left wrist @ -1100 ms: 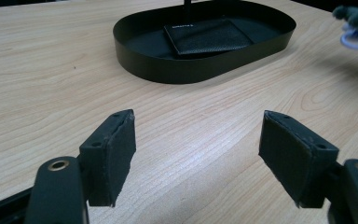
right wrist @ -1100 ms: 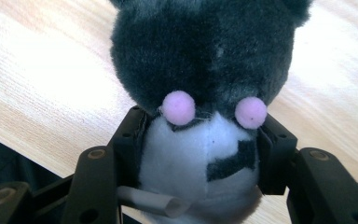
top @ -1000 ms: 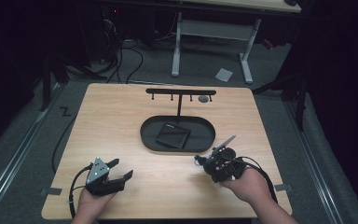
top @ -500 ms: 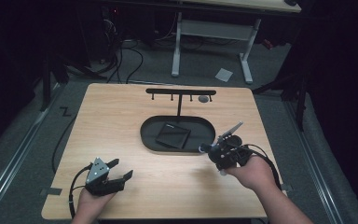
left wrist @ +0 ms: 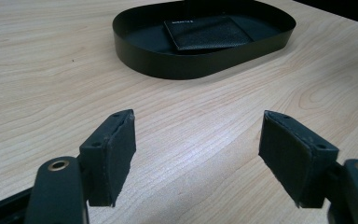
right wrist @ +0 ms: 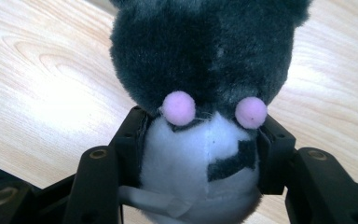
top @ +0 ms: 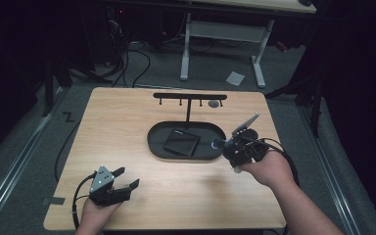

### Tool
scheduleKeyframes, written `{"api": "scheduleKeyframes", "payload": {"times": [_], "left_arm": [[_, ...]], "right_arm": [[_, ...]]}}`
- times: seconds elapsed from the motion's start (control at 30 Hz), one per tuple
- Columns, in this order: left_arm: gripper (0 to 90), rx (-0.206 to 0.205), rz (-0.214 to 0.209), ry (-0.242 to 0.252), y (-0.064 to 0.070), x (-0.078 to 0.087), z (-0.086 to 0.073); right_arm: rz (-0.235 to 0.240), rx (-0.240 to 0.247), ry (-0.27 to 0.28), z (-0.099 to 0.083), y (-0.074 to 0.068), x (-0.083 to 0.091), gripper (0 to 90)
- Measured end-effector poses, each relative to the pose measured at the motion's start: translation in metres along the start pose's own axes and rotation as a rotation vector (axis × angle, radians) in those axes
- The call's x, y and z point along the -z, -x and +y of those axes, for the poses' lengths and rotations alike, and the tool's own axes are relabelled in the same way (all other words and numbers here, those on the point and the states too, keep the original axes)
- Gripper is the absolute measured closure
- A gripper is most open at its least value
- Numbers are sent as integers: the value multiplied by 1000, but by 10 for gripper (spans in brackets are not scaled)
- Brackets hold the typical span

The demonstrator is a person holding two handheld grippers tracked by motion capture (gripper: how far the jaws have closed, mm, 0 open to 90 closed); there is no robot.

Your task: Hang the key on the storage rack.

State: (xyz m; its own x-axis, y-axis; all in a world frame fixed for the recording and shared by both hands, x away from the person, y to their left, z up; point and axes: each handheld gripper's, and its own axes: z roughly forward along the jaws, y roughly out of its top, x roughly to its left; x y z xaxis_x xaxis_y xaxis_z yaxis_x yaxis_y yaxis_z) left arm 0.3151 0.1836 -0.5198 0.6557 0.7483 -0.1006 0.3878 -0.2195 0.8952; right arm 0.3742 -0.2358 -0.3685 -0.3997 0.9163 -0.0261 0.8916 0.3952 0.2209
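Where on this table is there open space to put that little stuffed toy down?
Bare wood lies left of the black tray, and along the near edge between the left gripper and the right gripper holding the plush toy. The far middle is crowded by the rack, and a wallet lies in the tray.

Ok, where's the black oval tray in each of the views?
High view: the black oval tray sits mid-table, its right end by the right tool.
Left gripper view: top centre, beyond the open left tool, with a wallet inside.
Right gripper view: a dark corner at bottom left, beside the gripped plush toy, may be it; cannot tell.
Shared landmark: the light wooden table.
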Motion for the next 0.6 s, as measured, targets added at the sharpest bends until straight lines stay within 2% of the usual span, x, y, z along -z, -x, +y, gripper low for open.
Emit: {"api": "scheduleKeyframes", "payload": {"times": [0.4, 0.6], "left_arm": [[276, -11, 4, -7, 1, 0, 0], [279, -15, 1, -12, 0, 1, 0]], "right_arm": [[-39, -29, 61, 18, 15, 33, 476], [-50, -51, 83, 35, 24, 38, 476]]}}
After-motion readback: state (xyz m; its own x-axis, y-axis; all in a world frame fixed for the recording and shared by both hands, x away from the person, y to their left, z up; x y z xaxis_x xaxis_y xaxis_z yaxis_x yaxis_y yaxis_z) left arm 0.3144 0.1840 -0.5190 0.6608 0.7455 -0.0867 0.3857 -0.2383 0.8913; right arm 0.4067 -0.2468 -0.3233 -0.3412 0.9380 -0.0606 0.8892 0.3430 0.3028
